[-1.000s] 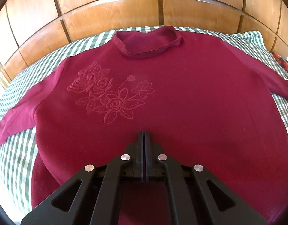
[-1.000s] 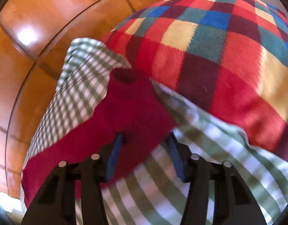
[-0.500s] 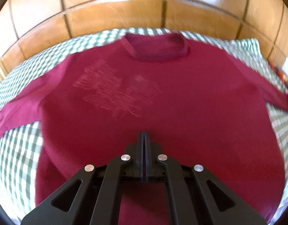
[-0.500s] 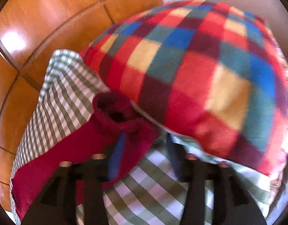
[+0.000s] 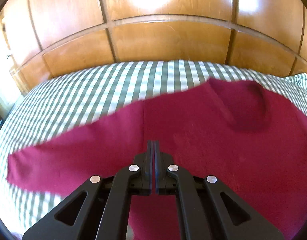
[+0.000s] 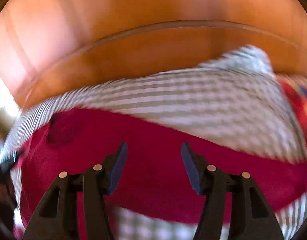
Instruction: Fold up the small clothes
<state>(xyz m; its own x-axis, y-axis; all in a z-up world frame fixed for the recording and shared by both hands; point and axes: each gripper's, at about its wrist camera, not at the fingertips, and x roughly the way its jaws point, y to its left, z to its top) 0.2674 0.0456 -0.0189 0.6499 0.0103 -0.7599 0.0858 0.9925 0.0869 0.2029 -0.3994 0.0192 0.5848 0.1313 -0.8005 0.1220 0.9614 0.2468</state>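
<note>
- Nearest to you, under both grippers, the maroon shirt [image 5: 193,140] lies spread on the bed's green-and-white checked sheet [image 5: 93,92]; one sleeve [image 5: 53,160] runs out to the left in the left wrist view.
- Beyond the shirt the sheet carries on to a wooden panelled headboard [image 5: 163,38], which closes off the room behind the bed.
- At the right edge of the right wrist view you can see a strip of a multicoloured checked blanket [image 6: 299,100].
- Your left gripper [image 5: 152,146] has its jaws pressed together above the shirt, pinching nothing.
- Your right gripper [image 6: 152,156] is opening, jaws apart over the shirt [image 6: 153,180], nothing between the pads; the view is blurred.
</note>
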